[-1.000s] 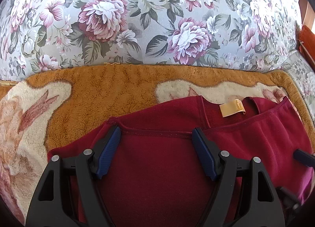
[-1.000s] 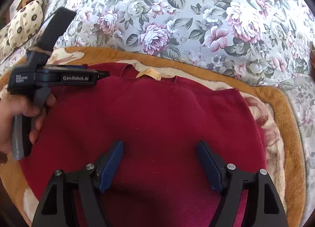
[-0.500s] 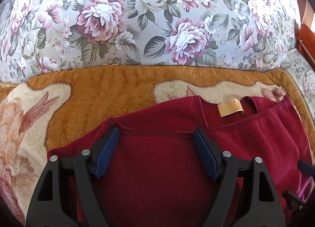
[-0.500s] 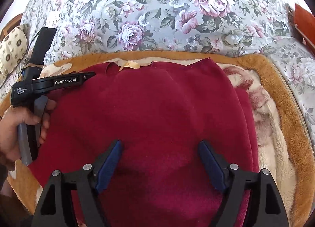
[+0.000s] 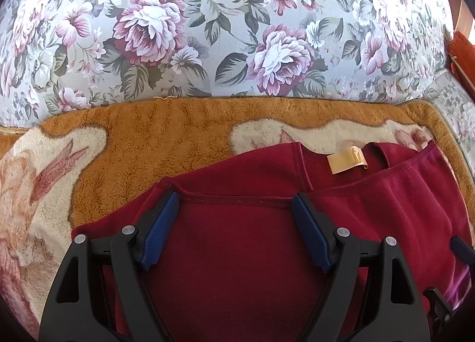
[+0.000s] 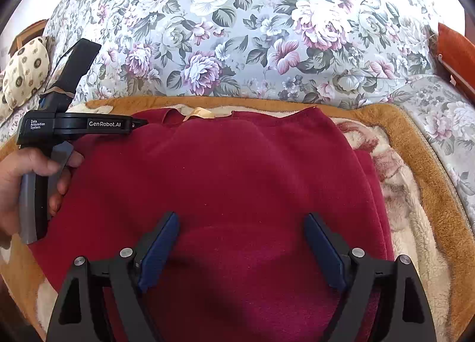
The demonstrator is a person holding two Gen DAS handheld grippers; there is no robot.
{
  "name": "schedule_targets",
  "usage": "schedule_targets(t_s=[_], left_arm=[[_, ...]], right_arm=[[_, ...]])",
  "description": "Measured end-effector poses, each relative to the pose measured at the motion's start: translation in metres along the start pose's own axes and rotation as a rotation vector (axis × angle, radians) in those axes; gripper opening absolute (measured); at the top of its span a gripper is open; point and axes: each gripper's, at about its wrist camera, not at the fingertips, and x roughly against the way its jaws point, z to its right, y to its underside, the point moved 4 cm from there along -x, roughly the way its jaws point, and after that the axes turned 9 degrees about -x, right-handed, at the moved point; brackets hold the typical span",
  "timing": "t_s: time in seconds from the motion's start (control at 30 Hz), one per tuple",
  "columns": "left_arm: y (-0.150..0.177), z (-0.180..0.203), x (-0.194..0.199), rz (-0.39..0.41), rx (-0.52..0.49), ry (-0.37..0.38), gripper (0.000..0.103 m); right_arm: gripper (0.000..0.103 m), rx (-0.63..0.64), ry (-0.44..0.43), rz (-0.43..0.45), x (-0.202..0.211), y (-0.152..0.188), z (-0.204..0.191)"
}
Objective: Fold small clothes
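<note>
The right gripper (image 6: 240, 241), jaws wide and holding nothing, has swung right over the folded garment (image 6: 237, 169); the left gripper (image 5: 234, 217) hovers wide too, fold seemingly laid.

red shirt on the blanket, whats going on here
A person is folding a dark red garment spread on a fleece blanket against a floral cushion. They hold a set of tongs in each hand. The left tongs sit open over a stitched edge near the tan neck label; the right tongs hover open above the middle. Neither is gripping cloth at this moment.
</note>
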Motion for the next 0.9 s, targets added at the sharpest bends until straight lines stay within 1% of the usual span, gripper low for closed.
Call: schedule_targets(t_s=[0.1, 0.17, 0.2, 0.4, 0.53, 0.6, 0.63, 0.77, 0.83, 0.9], left_arm=[[-0.001, -0.001, 0.000, -0.008, 0.003, 0.013, 0.081], [-0.002, -0.002, 0.000, -0.009, 0.013, 0.044, 0.085], [-0.003, -0.002, -0.001, -0.008, 0.012, 0.049, 0.086], [0.000, 0.003, -0.002, -0.007, -0.027, 0.004, 0.086], [0.004, 0.005, -0.003, -0.004, -0.029, 0.001, 0.086], [0.004, 0.006, -0.003, -0.002, -0.021, 0.010, 0.086], [0.005, 0.007, -0.003, 0.001, -0.021, 0.010, 0.086], [0.010, 0.012, -0.004, 0.000, -0.021, 0.008, 0.086], [0.011, 0.012, -0.005, -0.010, -0.027, -0.001, 0.086], [0.011, 0.014, 0.002, -0.048, -0.052, -0.029, 0.086]], right_arm=[[0.084, -0.004, -0.001, 0.007, 0.000, 0.000, 0.001], [0.084, -0.006, 0.001, 0.014, 0.001, 0.000, 0.001], [0.084, -0.004, 0.003, 0.015, 0.001, 0.000, 0.000], [0.085, -0.009, -0.003, 0.023, 0.001, 0.002, 0.001], [0.085, 0.003, 0.015, 0.029, 0.002, 0.002, -0.002], [0.085, 0.002, 0.014, 0.029, 0.002, 0.003, -0.002], [0.085, 0.000, 0.014, 0.045, 0.002, 0.003, -0.003], [0.086, -0.004, 0.007, 0.038, 0.001, 0.003, -0.002], [0.087, -0.003, 0.010, 0.036, 0.000, 0.003, -0.003], [0.087, -0.002, 0.011, 0.035, 0.000, 0.003, -0.003]])
